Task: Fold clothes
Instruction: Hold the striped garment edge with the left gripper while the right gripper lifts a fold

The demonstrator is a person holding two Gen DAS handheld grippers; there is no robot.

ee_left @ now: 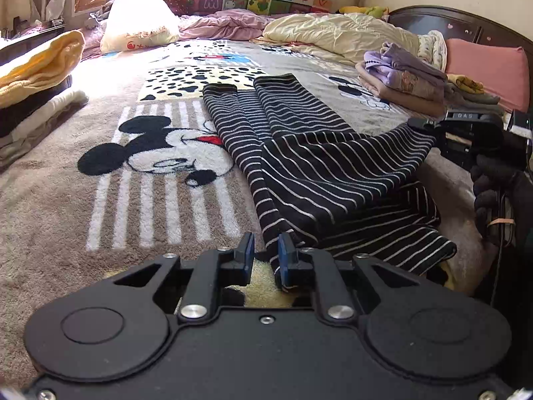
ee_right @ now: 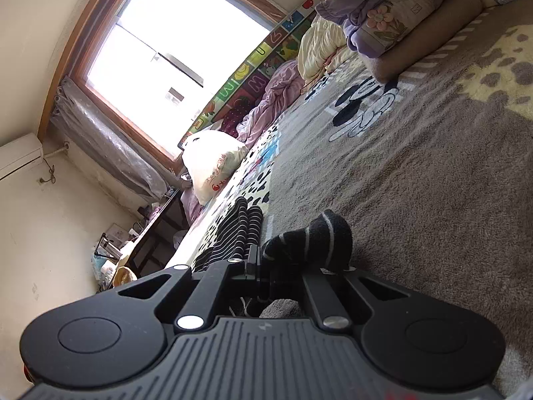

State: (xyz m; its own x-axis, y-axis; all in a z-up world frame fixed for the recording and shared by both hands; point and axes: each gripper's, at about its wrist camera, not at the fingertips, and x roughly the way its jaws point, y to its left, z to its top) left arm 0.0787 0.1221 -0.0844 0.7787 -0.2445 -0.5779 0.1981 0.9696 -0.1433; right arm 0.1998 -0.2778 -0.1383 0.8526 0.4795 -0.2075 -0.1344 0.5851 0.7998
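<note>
Black trousers with thin white stripes (ee_left: pixel 299 153) lie on the Mickey Mouse blanket (ee_left: pixel 116 173), legs pointing away from me. In the left wrist view my left gripper (ee_left: pixel 266 258) is low at the near hem. Its blue pads (ee_left: pixel 248 256) stand apart, with the hem's edge lying against the right pad and blanket showing in the gap. My right gripper (ee_left: pixel 424 125) holds the waist corner lifted off the bed at the right. In the right wrist view the right gripper (ee_right: pixel 263 256) is shut, and a bunch of striped cloth (ee_right: pixel 316 243) sticks out past its fingers.
A folded pile topped with purple clothes (ee_left: pixel 406 76) sits at the far right beside a pink pillow (ee_left: pixel 483 66). A yellow-topped stack (ee_left: pixel 40 66) lies at the left edge. A cream quilt (ee_left: pixel 333 33) and a white pillow (ee_left: pixel 140 23) lie at the back. A gloved hand (ee_left: pixel 493 183) holds the right gripper.
</note>
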